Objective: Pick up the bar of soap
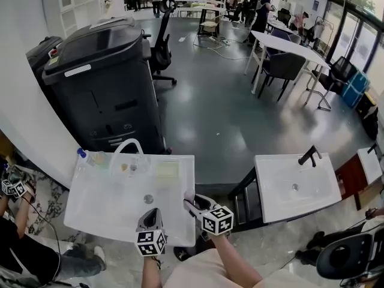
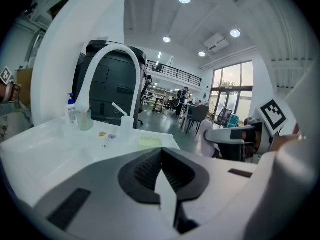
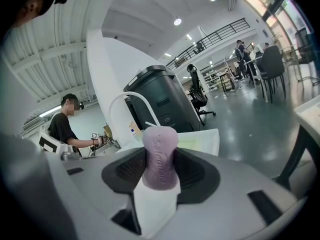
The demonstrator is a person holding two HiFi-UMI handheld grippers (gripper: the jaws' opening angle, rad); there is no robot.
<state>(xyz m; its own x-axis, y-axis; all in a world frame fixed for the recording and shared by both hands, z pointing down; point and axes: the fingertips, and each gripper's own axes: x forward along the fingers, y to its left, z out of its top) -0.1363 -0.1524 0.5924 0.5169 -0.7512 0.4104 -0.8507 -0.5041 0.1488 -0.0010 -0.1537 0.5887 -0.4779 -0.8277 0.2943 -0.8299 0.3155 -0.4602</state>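
The pale purple, rounded bar of soap [image 3: 160, 154] stood upright between the jaws of the right gripper [image 3: 160, 173]. They were clamped on its two broad faces, above the near right corner of the white rectangular washbasin [image 1: 90, 212]. It looked a light, stiff block, probably slick when wet and apt to squirt out under a hard squeeze. The hold across the flat faces seemed sound, though much of the bar stuck out past the pads.

The left gripper [image 2: 162, 179] was pressed closed on nothing, over the washbasin's near edge. Along the washbasin's far rim stood a white arched faucet [image 1: 127, 146], a clear blue-capped bottle [image 1: 84, 156] and a flat pale yellow-green pad [image 1: 167, 170]. Behind the washbasin loomed a big black office machine [image 1: 102, 83]. None of these seemed near enough to hinder the held bar.
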